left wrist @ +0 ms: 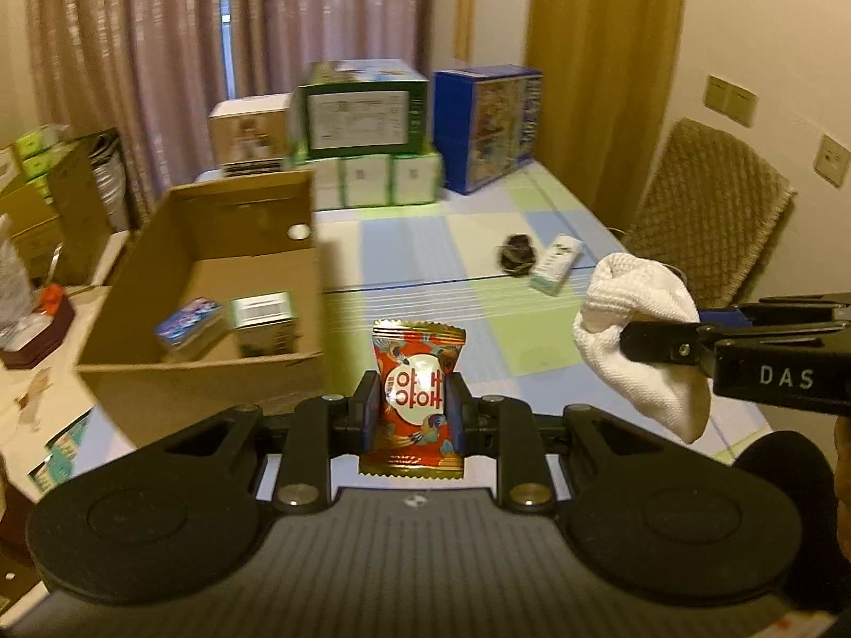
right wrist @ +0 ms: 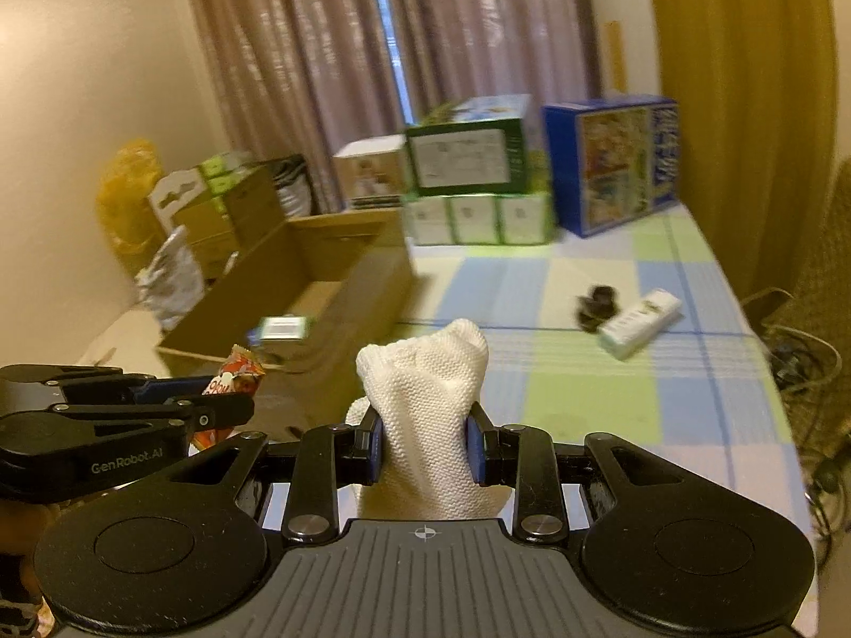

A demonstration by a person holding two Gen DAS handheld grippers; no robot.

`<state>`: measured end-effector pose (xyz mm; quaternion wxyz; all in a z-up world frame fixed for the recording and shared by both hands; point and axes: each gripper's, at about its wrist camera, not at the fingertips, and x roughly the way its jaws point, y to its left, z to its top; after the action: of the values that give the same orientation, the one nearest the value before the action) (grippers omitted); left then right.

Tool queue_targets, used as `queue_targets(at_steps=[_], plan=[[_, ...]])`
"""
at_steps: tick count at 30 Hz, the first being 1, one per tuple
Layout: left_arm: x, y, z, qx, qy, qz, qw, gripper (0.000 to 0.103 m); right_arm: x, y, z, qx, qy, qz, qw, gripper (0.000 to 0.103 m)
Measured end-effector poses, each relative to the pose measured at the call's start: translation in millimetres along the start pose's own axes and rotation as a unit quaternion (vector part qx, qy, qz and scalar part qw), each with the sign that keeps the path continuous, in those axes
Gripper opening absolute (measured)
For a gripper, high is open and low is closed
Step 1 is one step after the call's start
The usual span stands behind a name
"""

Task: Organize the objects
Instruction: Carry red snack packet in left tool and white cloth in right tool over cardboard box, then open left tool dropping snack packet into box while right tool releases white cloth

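The snack packet (left wrist: 417,399) is printed in red with a white round patch bearing red characters, and is edged in gold at top and bottom. The sock (right wrist: 425,399) is plain white with a fine knitted texture. The tablecloth (left wrist: 478,276) is checked in pale blue, light green and cream. The cardboard box (left wrist: 213,276) is brown. The left gripper (left wrist: 414,414) is black, with blue pads (left wrist: 372,414); the right gripper (right wrist: 425,444) is coloured the same way. A large box (left wrist: 486,127) at the back is blue with a multicoloured picture. The curtains (left wrist: 133,53) are muted pinkish-brown, and a drape (left wrist: 601,53) is mustard yellow.
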<state>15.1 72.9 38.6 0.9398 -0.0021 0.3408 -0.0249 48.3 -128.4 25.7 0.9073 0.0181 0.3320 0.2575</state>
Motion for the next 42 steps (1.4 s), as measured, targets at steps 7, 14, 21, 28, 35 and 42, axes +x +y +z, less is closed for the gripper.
queue_targets(at_steps=[7, 14, 21, 28, 35, 42], plan=[[-16, 35, -3, -0.022, -0.003, 0.029, 0.9993, 0.021, 19, 31, 3, -0.021, 0.008, 0.031, 0.999, 0.027], [-17, 62, 3, -0.030, -0.007, 0.047, 0.9984, 0.021, 36, 47, 13, -0.038, 0.013, 0.047, 0.998, 0.027], [-8, 95, 18, -0.029, -0.007, 0.060, 0.9977, 0.021, 64, 70, 33, -0.052, 0.013, 0.068, 0.996, 0.027], [16, 133, 38, -0.025, 0.001, 0.067, 0.9974, 0.021, 104, 88, 62, -0.056, 0.014, 0.086, 0.995, 0.027], [48, 168, 57, -0.029, 0.013, 0.066, 0.9973, 0.021, 148, 96, 95, -0.045, 0.017, 0.093, 0.995, 0.027], [77, 186, 64, -0.024, 0.026, 0.064, 0.9973, 0.021, 188, 98, 116, -0.033, 0.026, 0.093, 0.995, 0.027]])
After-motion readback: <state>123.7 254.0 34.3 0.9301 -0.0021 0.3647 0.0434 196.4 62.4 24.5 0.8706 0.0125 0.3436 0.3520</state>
